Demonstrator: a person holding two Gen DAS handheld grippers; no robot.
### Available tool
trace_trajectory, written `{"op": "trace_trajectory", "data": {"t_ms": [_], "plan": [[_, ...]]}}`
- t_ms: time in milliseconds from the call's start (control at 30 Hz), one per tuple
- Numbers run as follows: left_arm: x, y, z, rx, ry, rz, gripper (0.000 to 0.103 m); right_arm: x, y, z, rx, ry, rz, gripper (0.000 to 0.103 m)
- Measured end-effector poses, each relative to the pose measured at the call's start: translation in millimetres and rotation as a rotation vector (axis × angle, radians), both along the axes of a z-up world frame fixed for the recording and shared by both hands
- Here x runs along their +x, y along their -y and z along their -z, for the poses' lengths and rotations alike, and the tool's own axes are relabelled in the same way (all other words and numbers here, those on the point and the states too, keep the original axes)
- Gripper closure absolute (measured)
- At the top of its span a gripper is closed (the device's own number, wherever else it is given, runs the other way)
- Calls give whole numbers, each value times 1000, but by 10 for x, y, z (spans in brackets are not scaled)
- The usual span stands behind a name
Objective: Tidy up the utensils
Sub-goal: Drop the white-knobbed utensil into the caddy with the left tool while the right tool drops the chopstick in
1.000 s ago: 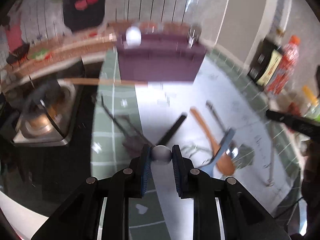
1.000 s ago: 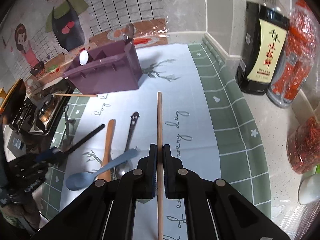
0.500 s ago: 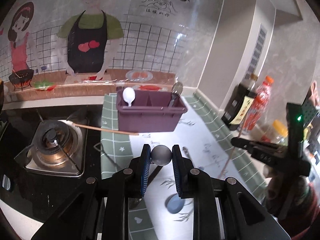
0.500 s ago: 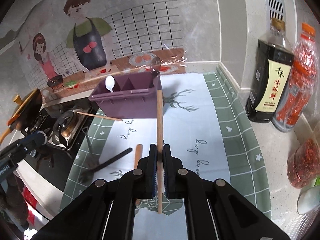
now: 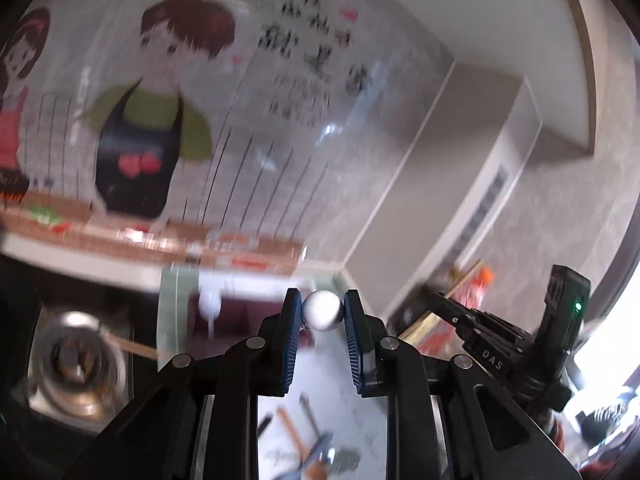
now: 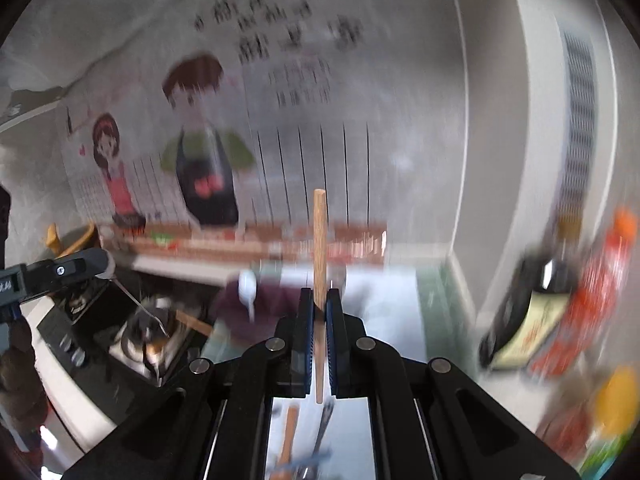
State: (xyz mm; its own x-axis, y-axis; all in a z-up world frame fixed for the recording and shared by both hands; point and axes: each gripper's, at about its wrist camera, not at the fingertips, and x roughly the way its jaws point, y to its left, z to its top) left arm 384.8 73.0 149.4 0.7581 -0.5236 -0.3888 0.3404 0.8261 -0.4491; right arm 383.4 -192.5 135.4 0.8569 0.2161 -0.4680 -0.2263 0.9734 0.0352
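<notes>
Both views are smeared with blur. Behind the worktop (image 6: pixel 384 320) hangs a wall poster (image 6: pixel 200 140) of two cartoon cooks. A purple utensil caddy (image 6: pixel 272 308) stands on the pale mat near the back wall, with a white spoon (image 6: pixel 247 284) sticking up from its left end. To its left sits a gas burner (image 5: pixel 76 360), and a thin wooden stick (image 5: pixel 128 346) lies across the gap between burner and mat. At the right edge, against the wall, stand a dark sauce bottle (image 6: pixel 524 312) and an orange-capped bottle (image 6: pixel 592 280). More utensils (image 5: pixel 308 440) lie loose on the mat below the grippers.

The right gripper (image 6: pixel 319 312) has its jaws clamped tight on a wooden chopstick (image 6: pixel 320 240). Its long axis runs straight ahead between the pads, the free end pointing up and away toward the poster, crossing in front of the caddy.

The left gripper (image 5: pixel 322 312) grips a round silver knob (image 5: pixel 323 310), the end of a utensil, between its jaw tips. In the right wrist view a thin metal shaft (image 6: pixel 140 304) hangs down from that gripper over the burner.
</notes>
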Motion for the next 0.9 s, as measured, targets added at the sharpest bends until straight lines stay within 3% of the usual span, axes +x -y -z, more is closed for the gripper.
{"op": "trace_trajectory", "data": {"t_ms": [133, 267, 500, 733, 900], "plan": [[385, -17, -151, -56, -6, 7, 81, 353, -71, -304, 4, 42, -6, 97], [713, -6, -68, -93, -38, 3, 81, 650, -205, -292, -5, 33, -24, 97], [1162, 42, 451, -120, -142, 2, 81, 1128, -346, 272, -5, -88, -53, 97], [1475, 69, 1126, -93, -280, -18, 81, 1470, -398, 1006, -22, -228, -61, 97], [1557, 41, 1444, -69, -337, -49, 80, 1581, -300, 1376, -14, -305, -39, 97]]}}
